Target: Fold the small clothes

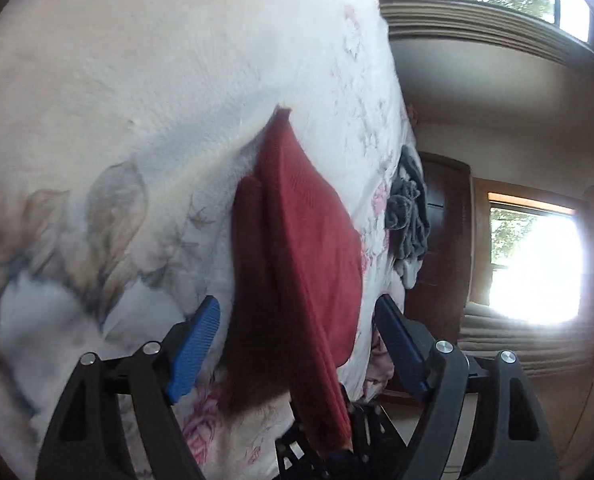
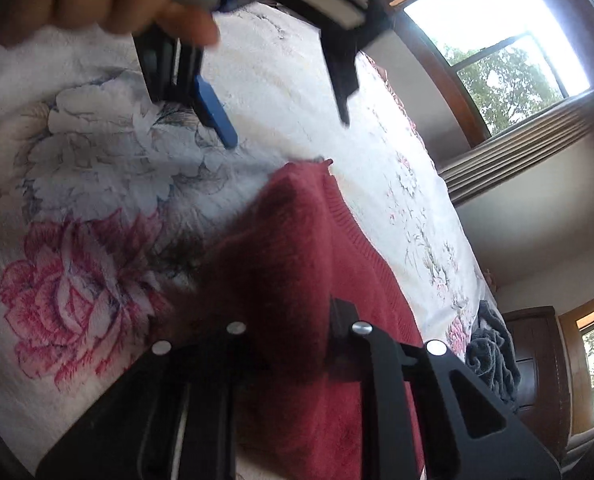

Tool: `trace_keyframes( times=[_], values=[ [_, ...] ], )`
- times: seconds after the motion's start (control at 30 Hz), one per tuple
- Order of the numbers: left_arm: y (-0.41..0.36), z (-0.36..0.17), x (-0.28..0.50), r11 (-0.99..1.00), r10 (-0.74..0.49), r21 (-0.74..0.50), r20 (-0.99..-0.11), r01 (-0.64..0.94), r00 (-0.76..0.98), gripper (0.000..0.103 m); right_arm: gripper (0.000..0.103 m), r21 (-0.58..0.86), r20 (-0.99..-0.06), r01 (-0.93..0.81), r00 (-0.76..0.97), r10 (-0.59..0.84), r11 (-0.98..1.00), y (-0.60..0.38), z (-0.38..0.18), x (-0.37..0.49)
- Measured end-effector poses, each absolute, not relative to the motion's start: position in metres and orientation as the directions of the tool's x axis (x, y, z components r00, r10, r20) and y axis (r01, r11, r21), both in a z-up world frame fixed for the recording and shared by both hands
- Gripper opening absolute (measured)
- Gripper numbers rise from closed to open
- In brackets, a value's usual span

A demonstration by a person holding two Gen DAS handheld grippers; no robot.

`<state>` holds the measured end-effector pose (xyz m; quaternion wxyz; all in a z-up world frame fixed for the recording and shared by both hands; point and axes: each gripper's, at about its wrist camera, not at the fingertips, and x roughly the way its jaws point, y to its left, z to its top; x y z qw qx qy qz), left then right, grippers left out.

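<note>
**Jaws spread on the left, pinching red cloth on the right**

The left gripper has its jaws wide apart around the red knit garment; the right gripper seems clamped on it above the floral bed cover. A fold looks underway; next the left must take an edge.

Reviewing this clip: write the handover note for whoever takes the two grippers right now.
Left gripper: jaws open, red knit garment hanging between them, not clamped.
Right gripper: fingertips buried in the red garment, which is bunched and lifted there; grip itself hidden.
Garment is partly on the floral bedspread, one corner pointing away. Grey clothes wait at the bed's far edge.
Done: garment picked up. Left: lay flat, fold, then the grey pile.
</note>
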<state>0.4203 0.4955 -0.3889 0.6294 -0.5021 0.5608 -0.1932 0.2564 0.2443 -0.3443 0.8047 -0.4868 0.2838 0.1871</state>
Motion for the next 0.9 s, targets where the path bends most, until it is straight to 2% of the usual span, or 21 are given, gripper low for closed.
trace_keyframes(
  times=[0.17, 0.23, 0.27, 0.3, 0.33, 0.5, 0.9],
  values=[
    [0.459, -0.412, 0.462, 0.475, -0.805, -0.817, -0.554, -0.327, 0.214, 0.08, 0.016, -0.645, -0.652, -0.58, 0.757, 0.037, 0.498, 0.243, -0.335, 0.275],
    [0.448, -0.411, 0.476, 0.512, -0.793, -0.803, -0.578, -0.305, 0.193, 0.076, 0.016, -0.631, -0.656, -0.58, 0.753, 0.044, 0.515, 0.241, -0.332, 0.281],
    [0.445, -0.41, 0.482, 0.536, -0.78, -0.789, -0.599, -0.3, 0.181, 0.068, 0.016, -0.624, -0.658, -0.58, 0.751, 0.048, 0.525, 0.24, -0.331, 0.283],
    [0.441, -0.41, 0.488, 0.549, -0.78, -0.78, -0.607, -0.3, 0.152, 0.034, 0.016, -0.617, -0.66, -0.579, 0.75, 0.051, 0.533, 0.24, -0.33, 0.283],
    [0.44, -0.409, 0.493, 0.563, -0.774, -0.77, -0.619, -0.301, 0.135, 0.021, 0.016, -0.61, -0.662, -0.579, 0.748, 0.053, 0.541, 0.24, -0.328, 0.283],
    [0.427, -0.381, 0.504, 0.654, -0.719, -0.72, -0.687, -0.233, 0.107, 0.016, 0.016, -0.557, -0.671, -0.568, 0.738, 0.075, 0.606, 0.235, -0.313, 0.297],
    [0.386, -0.306, 0.521, 0.781, -0.609, -0.613, -0.79, -0.118, 0.072, 0.015, 0.016, -0.412, -0.682, -0.504, 0.723, 0.11, 0.759, 0.216, -0.277, 0.293]
  ],
)
